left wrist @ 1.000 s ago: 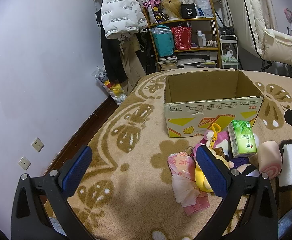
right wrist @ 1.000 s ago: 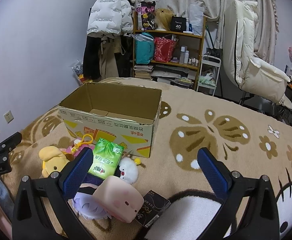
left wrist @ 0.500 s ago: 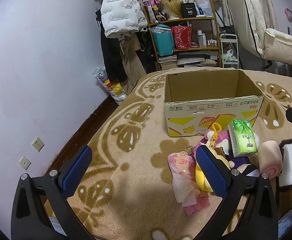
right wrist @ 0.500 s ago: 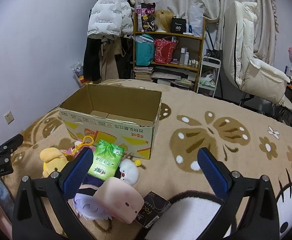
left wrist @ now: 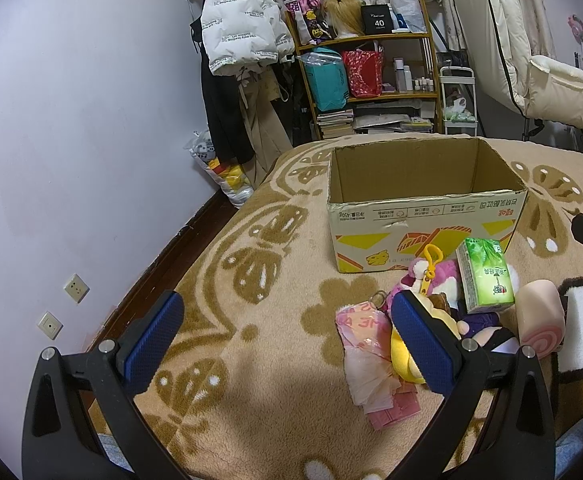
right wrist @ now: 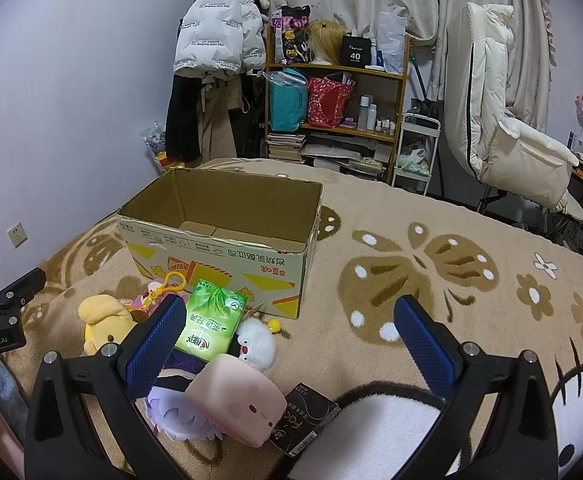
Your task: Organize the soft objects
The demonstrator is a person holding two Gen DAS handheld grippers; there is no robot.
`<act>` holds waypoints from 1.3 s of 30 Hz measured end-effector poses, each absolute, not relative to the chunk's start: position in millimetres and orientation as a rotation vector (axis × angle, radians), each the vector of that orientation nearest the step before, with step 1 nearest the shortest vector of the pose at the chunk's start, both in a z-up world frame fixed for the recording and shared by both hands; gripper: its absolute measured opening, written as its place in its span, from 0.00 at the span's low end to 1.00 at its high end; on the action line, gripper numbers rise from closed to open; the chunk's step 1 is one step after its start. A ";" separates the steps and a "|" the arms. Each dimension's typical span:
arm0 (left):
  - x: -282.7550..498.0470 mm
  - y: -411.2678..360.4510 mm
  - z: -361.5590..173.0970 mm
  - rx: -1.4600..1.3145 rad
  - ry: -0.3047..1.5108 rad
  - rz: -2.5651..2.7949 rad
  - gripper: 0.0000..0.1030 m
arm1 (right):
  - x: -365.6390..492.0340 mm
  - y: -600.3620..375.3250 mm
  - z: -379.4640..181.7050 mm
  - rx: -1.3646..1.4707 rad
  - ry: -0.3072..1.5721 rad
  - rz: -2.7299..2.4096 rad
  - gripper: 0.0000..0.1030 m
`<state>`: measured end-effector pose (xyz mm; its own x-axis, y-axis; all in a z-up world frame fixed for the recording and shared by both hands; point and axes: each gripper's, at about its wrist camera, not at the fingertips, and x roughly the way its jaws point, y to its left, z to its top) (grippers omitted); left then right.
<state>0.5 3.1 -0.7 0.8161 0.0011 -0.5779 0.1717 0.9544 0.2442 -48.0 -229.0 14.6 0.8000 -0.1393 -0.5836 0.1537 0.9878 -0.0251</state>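
An open, empty cardboard box (left wrist: 423, 216) (right wrist: 227, 240) stands on the patterned blanket. In front of it lies a pile of soft things: a green tissue pack (left wrist: 485, 274) (right wrist: 211, 326), a yellow plush (right wrist: 103, 320) (left wrist: 405, 356), a pink plush with a yellow clip (left wrist: 431, 276), a pink roll-cake cushion (left wrist: 539, 322) (right wrist: 239, 398), a white plush (right wrist: 257, 344) and a pink bag (left wrist: 365, 354). My left gripper (left wrist: 287, 340) is open and empty, left of the pile. My right gripper (right wrist: 291, 344) is open and empty, above the pile's right side.
A black packet (right wrist: 305, 420) lies by the roll cushion. A shelf (left wrist: 367, 68) with bags and books, hanging coats (left wrist: 239, 28) and a cream chair (right wrist: 503, 120) stand behind the bed. The wall (left wrist: 71, 140) with sockets is at the left.
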 end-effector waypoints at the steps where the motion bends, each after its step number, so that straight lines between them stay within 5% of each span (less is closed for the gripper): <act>1: 0.6 3.2 -0.7 0.294 0.612 -0.092 0.99 | -48.0 -229.1 14.3 0.024 0.624 -0.157 1.00; 39: 0.6 2.2 -0.8 0.297 0.614 -0.091 0.99 | -46.2 -229.3 12.1 0.030 0.629 -0.152 1.00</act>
